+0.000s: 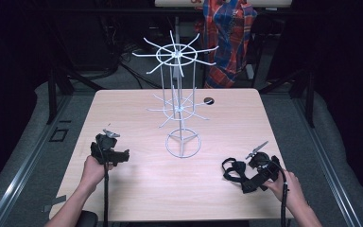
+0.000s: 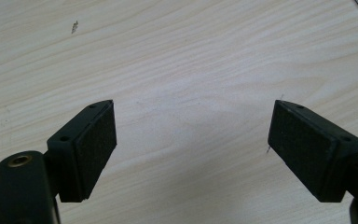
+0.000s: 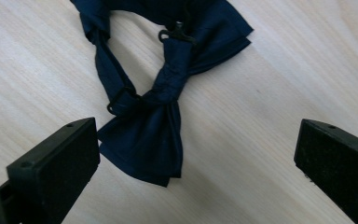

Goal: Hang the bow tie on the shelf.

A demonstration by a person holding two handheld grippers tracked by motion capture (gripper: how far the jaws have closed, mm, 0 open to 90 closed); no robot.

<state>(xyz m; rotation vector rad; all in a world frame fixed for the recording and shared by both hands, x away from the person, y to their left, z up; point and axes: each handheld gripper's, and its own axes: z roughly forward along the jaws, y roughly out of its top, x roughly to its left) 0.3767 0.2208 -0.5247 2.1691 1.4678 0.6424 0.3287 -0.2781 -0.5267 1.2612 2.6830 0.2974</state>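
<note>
Navy bow tie [image 3: 149, 140] lies between open right tool [image 3: 196, 154] jaws.

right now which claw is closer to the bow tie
Right. The right claw hangs open just over the bow tie, straddling one wing. The left claw sits far across the table, beyond the wire rack.

High cam overhead; gripper cams close, facing table [image 1: 137, 184].

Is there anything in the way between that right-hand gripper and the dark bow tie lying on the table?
Nothing visible. The right gripper is open, and the bow tie lies flat on the bare table just ahead of its fingers.
</note>
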